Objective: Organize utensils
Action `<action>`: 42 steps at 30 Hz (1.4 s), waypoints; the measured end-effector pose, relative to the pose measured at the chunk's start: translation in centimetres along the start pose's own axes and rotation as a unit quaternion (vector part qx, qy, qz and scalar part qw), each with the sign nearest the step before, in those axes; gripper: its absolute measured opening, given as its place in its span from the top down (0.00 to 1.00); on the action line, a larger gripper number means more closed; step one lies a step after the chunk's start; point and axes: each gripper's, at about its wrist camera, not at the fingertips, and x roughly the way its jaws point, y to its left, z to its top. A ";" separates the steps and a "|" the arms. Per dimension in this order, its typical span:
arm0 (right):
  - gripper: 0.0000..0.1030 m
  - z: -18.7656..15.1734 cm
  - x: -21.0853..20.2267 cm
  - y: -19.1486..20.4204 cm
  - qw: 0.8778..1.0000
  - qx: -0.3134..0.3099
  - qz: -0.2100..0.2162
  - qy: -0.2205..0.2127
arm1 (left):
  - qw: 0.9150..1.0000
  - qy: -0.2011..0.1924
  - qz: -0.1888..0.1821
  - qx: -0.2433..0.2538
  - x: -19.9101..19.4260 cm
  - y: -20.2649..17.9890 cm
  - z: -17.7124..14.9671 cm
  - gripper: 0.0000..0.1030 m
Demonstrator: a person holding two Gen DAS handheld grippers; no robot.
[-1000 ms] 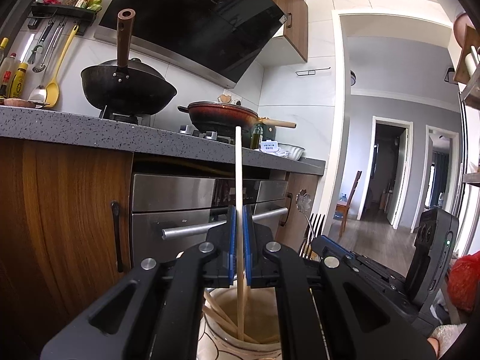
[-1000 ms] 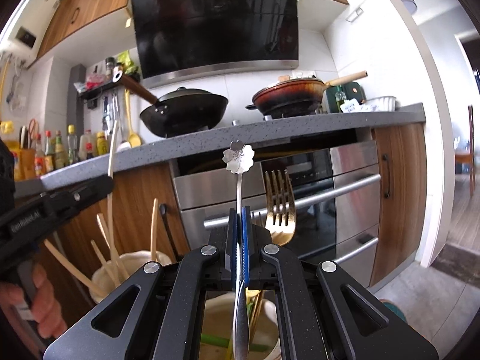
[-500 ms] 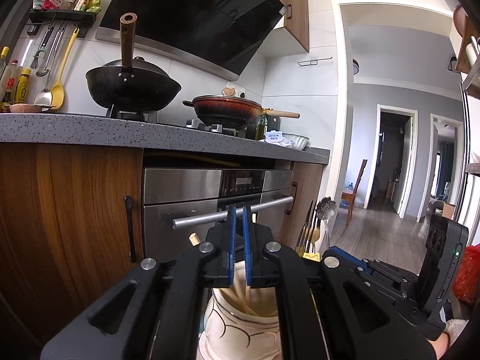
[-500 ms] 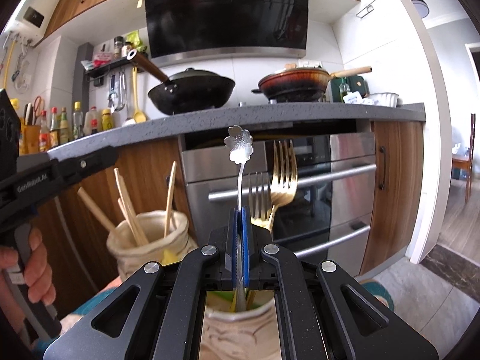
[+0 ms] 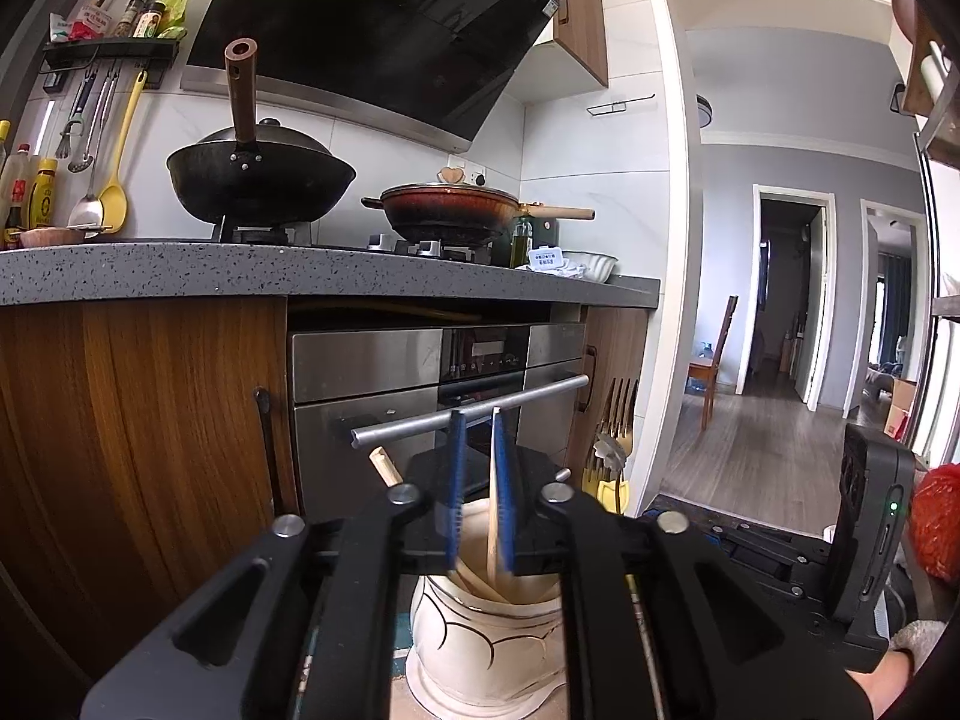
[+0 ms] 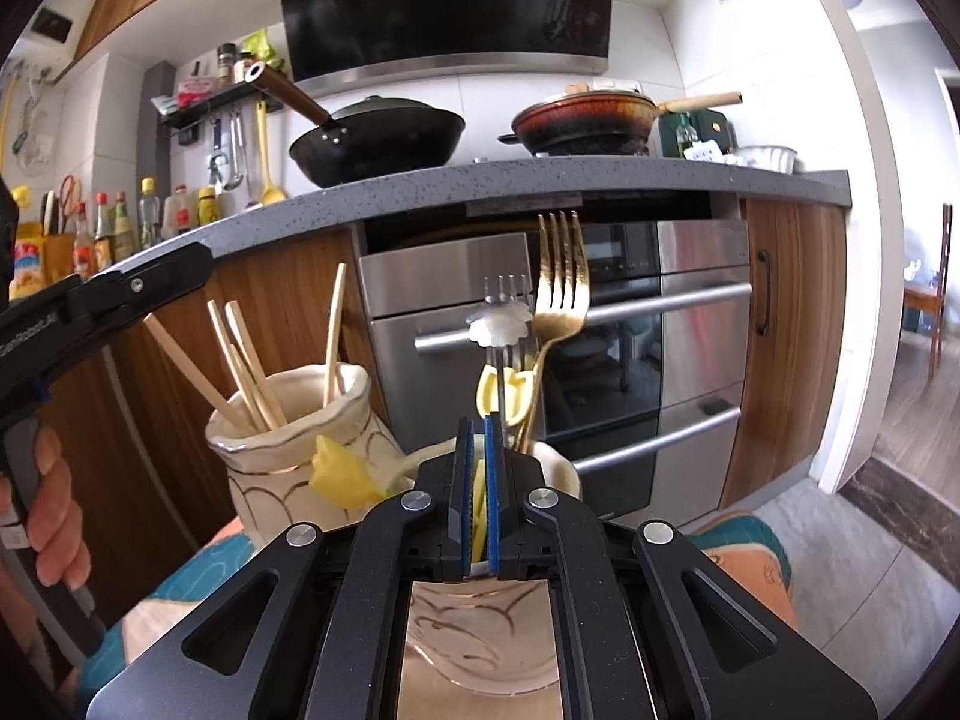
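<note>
My left gripper is open above a cream ceramic vase. A wooden chopstick leans free against its right pad and stands in the vase. My right gripper is slightly open above a second cream vase holding a flower-topped silver utensil, a gold fork and a silver fork. The chopstick vase with several chopsticks stands to the left in the right wrist view. The forks also show in the left wrist view.
A wooden cabinet and steel oven stand close behind under a grey counter. A black wok and a red pan sit on the stove. A doorway opens to the right.
My left gripper lowered the chopstick into its vase and opened. My right gripper lowered the flower-topped utensil into the fork vase and let go of it.
</note>
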 end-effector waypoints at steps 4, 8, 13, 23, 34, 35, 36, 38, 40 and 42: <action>0.70 0.0 -0.1 -0.3 1.000 0.011 0.008 0.003 | 1.000 -0.002 0.007 -0.005 -0.3 0.3 0.0 0.72; 0.58 -0.1 -0.8 -0.4 1.000 0.016 0.009 -0.001 | 1.000 -0.013 0.022 -0.018 -1.1 0.8 0.1 0.51; 0.50 -0.3 -2.6 -0.8 0.999 0.030 0.012 0.010 | 0.999 -0.013 0.037 -0.011 -3.1 0.9 -0.2 0.44; 0.50 -3.8 -6.2 0.1 0.996 -0.001 0.020 0.089 | 0.997 0.067 0.048 0.011 -7.1 -1.0 -5.9 0.43; 0.15 -5.0 -9.3 2.7 0.996 -0.084 -0.011 0.038 | 0.993 0.078 0.084 0.018 -9.1 -2.2 -9.9 0.11; 0.13 -5.0 -9.5 2.6 0.996 -0.088 -0.013 0.032 | 0.993 0.072 0.095 0.024 -9.2 -2.2 -9.9 0.10; 0.11 -5.0 -9.6 2.6 0.995 -0.091 -0.015 0.025 | 0.992 0.067 0.102 0.030 -9.3 -2.2 -10.0 0.09; 0.09 -4.9 -9.6 2.4 0.995 -0.094 -0.017 0.019 | 0.991 0.060 0.113 0.039 -9.5 -2.2 -10.0 0.06; 0.09 -4.8 -9.3 2.1 0.995 -0.092 -0.021 0.021 | 0.991 0.057 0.114 0.041 -9.6 -2.0 -10.1 0.05; 0.07 -4.7 -9.3 1.7 0.996 -0.081 -0.019 0.022 | 0.991 0.058 0.115 0.029 -9.7 -1.5 -10.0 0.05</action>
